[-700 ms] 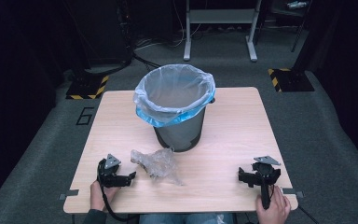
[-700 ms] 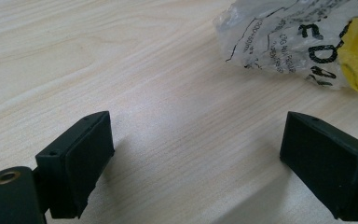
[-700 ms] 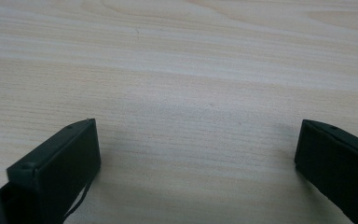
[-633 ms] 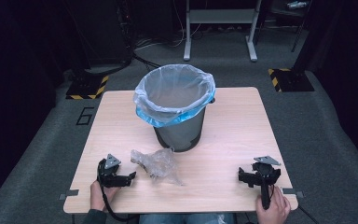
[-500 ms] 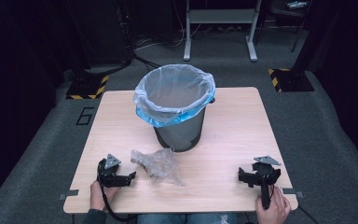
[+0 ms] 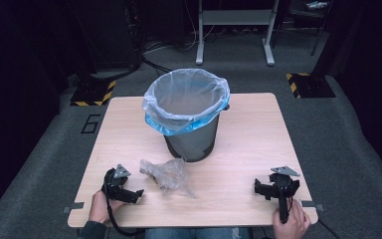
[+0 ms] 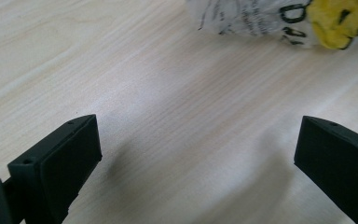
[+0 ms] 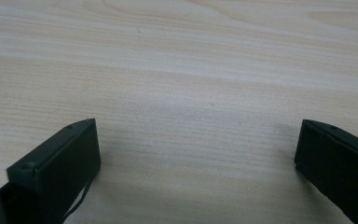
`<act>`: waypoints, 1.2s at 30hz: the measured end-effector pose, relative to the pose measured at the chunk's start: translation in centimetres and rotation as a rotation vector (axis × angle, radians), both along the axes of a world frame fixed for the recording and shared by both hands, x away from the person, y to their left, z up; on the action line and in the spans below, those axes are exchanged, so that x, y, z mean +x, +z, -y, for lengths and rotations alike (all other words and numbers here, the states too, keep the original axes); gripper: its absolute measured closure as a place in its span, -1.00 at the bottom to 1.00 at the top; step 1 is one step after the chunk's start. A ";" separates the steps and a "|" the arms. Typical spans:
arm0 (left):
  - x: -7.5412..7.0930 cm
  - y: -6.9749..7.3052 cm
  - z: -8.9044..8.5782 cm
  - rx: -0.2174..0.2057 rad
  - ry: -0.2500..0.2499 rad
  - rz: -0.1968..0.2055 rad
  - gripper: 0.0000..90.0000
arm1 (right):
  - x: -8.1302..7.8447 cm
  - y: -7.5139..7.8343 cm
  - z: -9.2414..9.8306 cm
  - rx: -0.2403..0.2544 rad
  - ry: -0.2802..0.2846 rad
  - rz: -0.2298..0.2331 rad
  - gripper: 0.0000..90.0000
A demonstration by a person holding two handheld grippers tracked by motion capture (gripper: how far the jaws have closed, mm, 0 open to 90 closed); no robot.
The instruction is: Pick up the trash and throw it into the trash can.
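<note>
Two grippers rest low on the wooden bench (image 6: 258, 129), one at each near corner, each held by a hand at the bottom of the high view. The left gripper (image 6: 129, 191) has its jaws spread wide with nothing between them; in the left gripper view only bare wood lies in the gap. Just beside it, toward the middle of the bench, lies a crumpled clear plastic bag (image 6: 168, 174), close to the gripper but not touching it. In the left gripper view the bag's edge shows at the top, with black print and a yellow patch on it. The right gripper (image 6: 271, 188) is well apart from the bag, jaws likewise wide and holding nothing, with plain wood between them. Behind the bag stands a dark bin (image 6: 194, 142), upright, lined with a clear and blue liner (image 6: 179, 124) folded over its rim.
</note>
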State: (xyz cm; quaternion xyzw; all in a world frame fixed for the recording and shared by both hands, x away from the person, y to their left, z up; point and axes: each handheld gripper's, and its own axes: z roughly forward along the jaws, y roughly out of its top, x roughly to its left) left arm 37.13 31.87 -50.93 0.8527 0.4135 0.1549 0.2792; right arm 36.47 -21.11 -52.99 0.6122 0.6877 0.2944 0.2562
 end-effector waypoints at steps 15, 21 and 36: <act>0.0 6.6 2.9 0.122 -0.141 0.068 -1.00 | 0.0 0.0 0.0 0.000 0.000 0.000 -1.00; 0.9 7.6 5.2 0.157 -0.221 0.051 -1.00 | 0.0 0.0 0.0 0.000 0.000 0.000 -1.00; 3.0 7.2 10.0 0.203 -0.335 0.037 -0.98 | 0.0 0.0 0.0 0.000 0.000 0.000 -1.00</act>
